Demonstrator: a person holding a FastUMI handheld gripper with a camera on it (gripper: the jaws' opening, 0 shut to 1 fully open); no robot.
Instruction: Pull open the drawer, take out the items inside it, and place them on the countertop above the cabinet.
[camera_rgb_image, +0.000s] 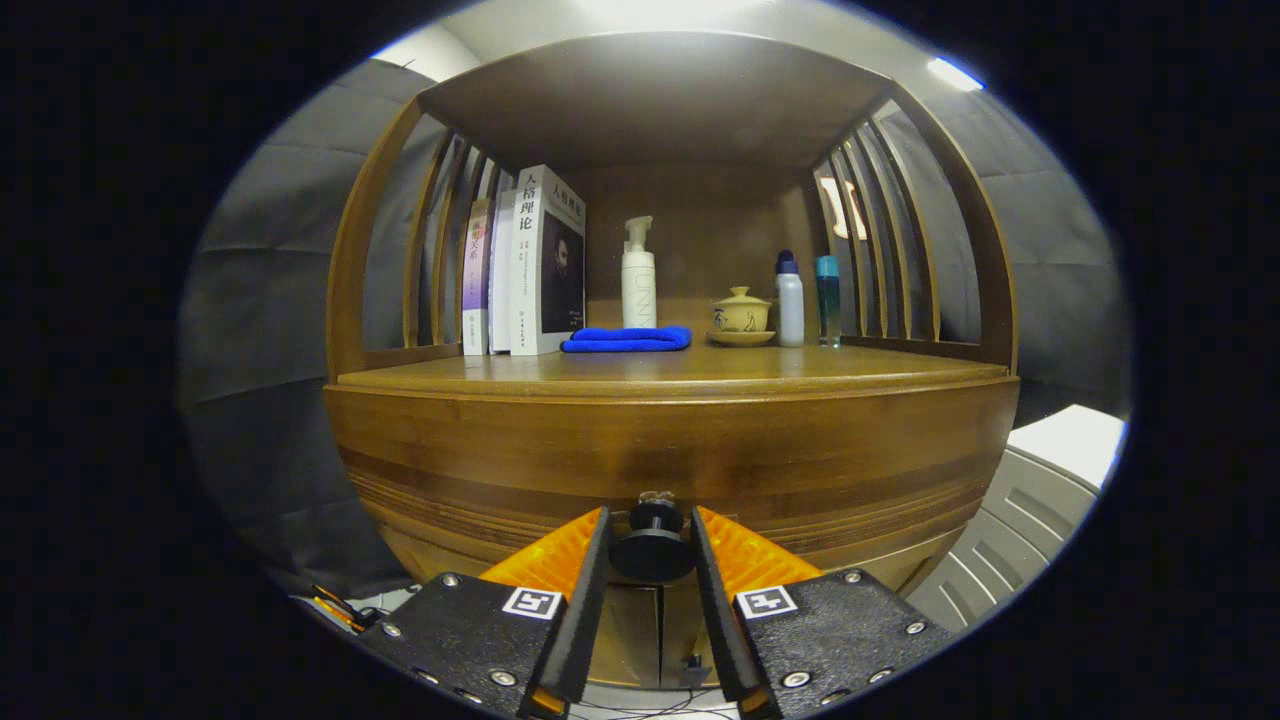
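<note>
A wooden cabinet stands right ahead, its drawer front (660, 455) closed flush under the countertop (680, 375). A round black knob (652, 545) sticks out of the drawer front. My gripper (652, 530) has both fingers pressed on the knob's sides, so it is shut on it. The drawer's inside is hidden.
On the countertop, under a wooden shelf roof, stand three upright books (530, 265), a white pump bottle (638, 278), a folded blue cloth (628, 339), a lidded yellow cup on a saucer (741, 316), a white bottle (790, 300) and a blue-green bottle (828, 298). A grey-white chair or bin (1030, 510) sits to the right.
</note>
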